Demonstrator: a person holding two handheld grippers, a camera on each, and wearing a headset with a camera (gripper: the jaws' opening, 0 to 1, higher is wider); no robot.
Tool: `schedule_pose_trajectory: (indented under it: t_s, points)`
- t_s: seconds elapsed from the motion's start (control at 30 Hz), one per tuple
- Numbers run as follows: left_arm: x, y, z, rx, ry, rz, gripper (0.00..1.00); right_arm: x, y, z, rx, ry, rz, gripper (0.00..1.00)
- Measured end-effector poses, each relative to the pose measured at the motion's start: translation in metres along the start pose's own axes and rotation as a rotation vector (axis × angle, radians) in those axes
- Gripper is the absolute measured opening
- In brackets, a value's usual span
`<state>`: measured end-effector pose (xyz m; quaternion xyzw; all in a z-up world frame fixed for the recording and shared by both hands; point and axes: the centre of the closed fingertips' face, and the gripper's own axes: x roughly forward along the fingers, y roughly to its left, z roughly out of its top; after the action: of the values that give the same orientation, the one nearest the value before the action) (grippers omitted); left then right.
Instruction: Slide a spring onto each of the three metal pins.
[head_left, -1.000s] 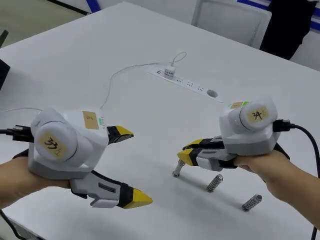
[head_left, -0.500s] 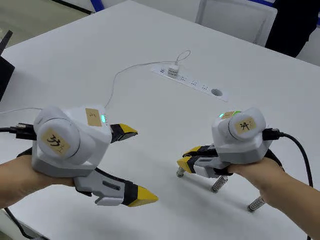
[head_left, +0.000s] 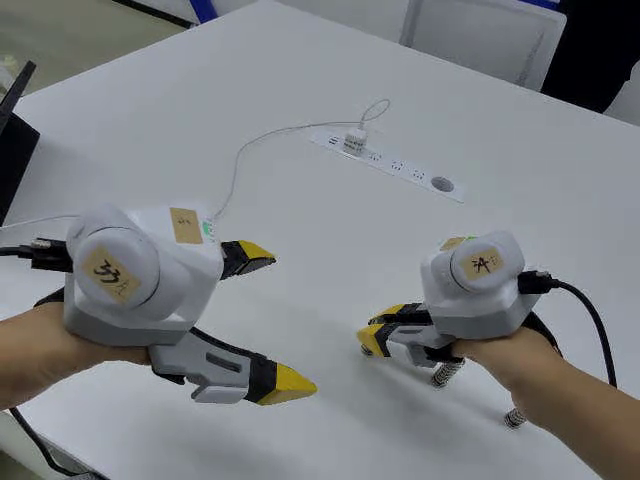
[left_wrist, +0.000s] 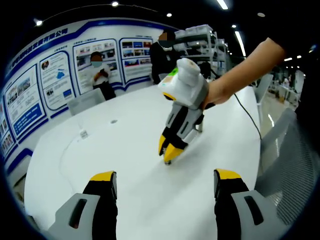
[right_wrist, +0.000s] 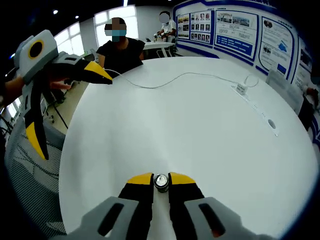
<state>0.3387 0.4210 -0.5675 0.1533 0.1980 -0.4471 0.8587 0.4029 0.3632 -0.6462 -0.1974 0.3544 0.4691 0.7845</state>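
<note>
The right gripper (head_left: 372, 338) sits low over the right side of the white tabletop (head_left: 300, 90), its yellow-tipped jaws pressed together on a metal pin (right_wrist: 160, 181). In the right gripper view the pin's round end is pinched between the two tips, and in the head view a short grey piece of it shows just below them, at the tabletop. Near that hand, one spring (head_left: 445, 372) lies just beside the gripper's body on its near side, and the other spring (head_left: 515, 417) lies further right and nearer, partly hidden by the wrist. The left gripper (head_left: 268, 320) hovers at the left, well apart from the pin, with its jaws spread wide and nothing between them. A power strip (head_left: 392, 165) with a white cable (head_left: 250, 150) lies on the far part of the tabletop.
</note>
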Motion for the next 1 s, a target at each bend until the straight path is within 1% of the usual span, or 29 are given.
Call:
schedule_pose_trajectory:
  t_s: [0.07, 0.13, 0.17, 0.2, 0.33, 0.47, 0.57, 0.63, 0.7, 0.73, 0.8, 0.83, 0.87, 0.9, 0.93, 1.0]
  points:
    - [0.000, 0.000, -0.003, 0.005, 0.010, 0.001, 0.81, 0.001, 0.001, -0.002, -0.009, 0.010, 0.005, 0.12]
    - [0.000, 0.001, -0.004, -0.009, 0.007, 0.005, 0.81, 0.002, 0.003, -0.006, -0.026, 0.027, 0.007, 0.14]
    - [-0.002, 0.002, -0.004, -0.015, 0.005, 0.008, 0.81, 0.002, 0.003, -0.007, -0.035, 0.034, 0.003, 0.16]
    - [-0.003, 0.002, -0.003, -0.013, 0.004, 0.011, 0.81, 0.001, 0.003, -0.006, -0.040, 0.032, -0.001, 0.18]
    - [-0.007, 0.003, 0.001, 0.003, 0.006, 0.016, 0.81, -0.006, 0.003, -0.001, -0.030, 0.012, 0.000, 0.18]
    - [-0.008, 0.004, 0.007, 0.007, -0.004, 0.019, 0.81, -0.014, 0.003, 0.004, -0.017, -0.010, -0.010, 0.19]
    - [-0.006, 0.003, 0.012, 0.019, -0.008, 0.015, 0.80, -0.024, 0.001, 0.006, -0.021, -0.026, -0.027, 0.21]
    - [-0.005, 0.001, 0.015, 0.029, -0.010, 0.010, 0.80, -0.029, -0.003, 0.004, -0.028, -0.026, -0.046, 0.22]
    - [-0.005, -0.001, 0.021, 0.037, -0.018, 0.004, 0.81, -0.035, -0.006, 0.003, -0.017, -0.034, -0.057, 0.22]
    - [-0.004, -0.002, 0.025, 0.032, -0.027, 0.000, 0.81, -0.040, -0.008, 0.003, -0.006, -0.043, -0.064, 0.22]
    - [-0.005, -0.004, 0.035, 0.017, -0.060, -0.007, 0.81, -0.047, -0.011, 0.003, 0.008, -0.058, -0.078, 0.24]
    - [-0.005, -0.003, 0.040, 0.013, -0.075, -0.007, 0.81, -0.054, -0.011, 0.003, 0.009, -0.066, -0.079, 0.24]
    - [-0.005, -0.003, 0.044, 0.014, -0.082, -0.008, 0.81, -0.059, -0.011, 0.004, 0.002, -0.075, -0.083, 0.26]
    - [-0.005, -0.003, 0.047, 0.018, -0.088, -0.008, 0.81, -0.067, -0.013, 0.006, -0.018, -0.093, -0.096, 0.27]
    - [-0.005, -0.003, 0.049, 0.021, -0.090, -0.009, 0.81, -0.073, -0.014, 0.007, -0.027, -0.101, -0.105, 0.27]
    - [-0.004, -0.004, 0.052, 0.029, -0.095, -0.010, 0.81, -0.088, -0.017, 0.008, -0.025, -0.121, -0.120, 0.28]
